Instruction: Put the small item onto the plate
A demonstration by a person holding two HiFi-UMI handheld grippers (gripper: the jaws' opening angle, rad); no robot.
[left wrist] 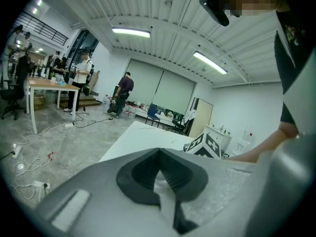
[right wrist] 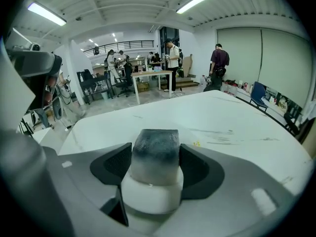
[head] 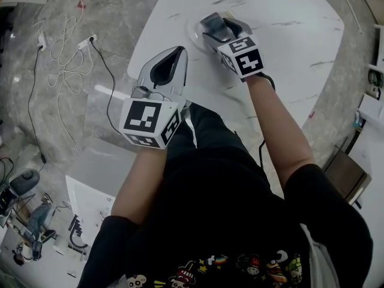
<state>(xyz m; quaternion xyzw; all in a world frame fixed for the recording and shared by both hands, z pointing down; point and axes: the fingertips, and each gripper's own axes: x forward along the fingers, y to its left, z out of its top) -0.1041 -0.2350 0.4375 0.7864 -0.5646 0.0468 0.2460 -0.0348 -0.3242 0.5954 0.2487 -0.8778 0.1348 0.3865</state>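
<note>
Two grippers here, both held out over a white counter [head: 294,47]. The right gripper [head: 219,21] is the one doing something: its jaws are clamped on the small item [right wrist: 155,154], a chunky block with a dark grey, smudgy top that fades to pale lower down. In the right gripper view the block sits upright, dead centre between the two dark pads and touching both. A white rounded part shows directly under it, and I honestly can't tell if that belongs to the item or is something below it. From the head view, the plate [head: 193,36] is a round white one lying on the counter right under this gripper, with its rim peeking out on the side toward the left gripper [head: 179,51]. Whether the item touches the plate I can't say, since the gripper body covers that spot. The left gripper is well back from the plate, near the counter edge, with its jaws pressed together at the tips and nothing between them. Off beyond the left gripper's outer side, loose white cables [head: 66,56] lie on the grey floor [head: 108,17].
</note>
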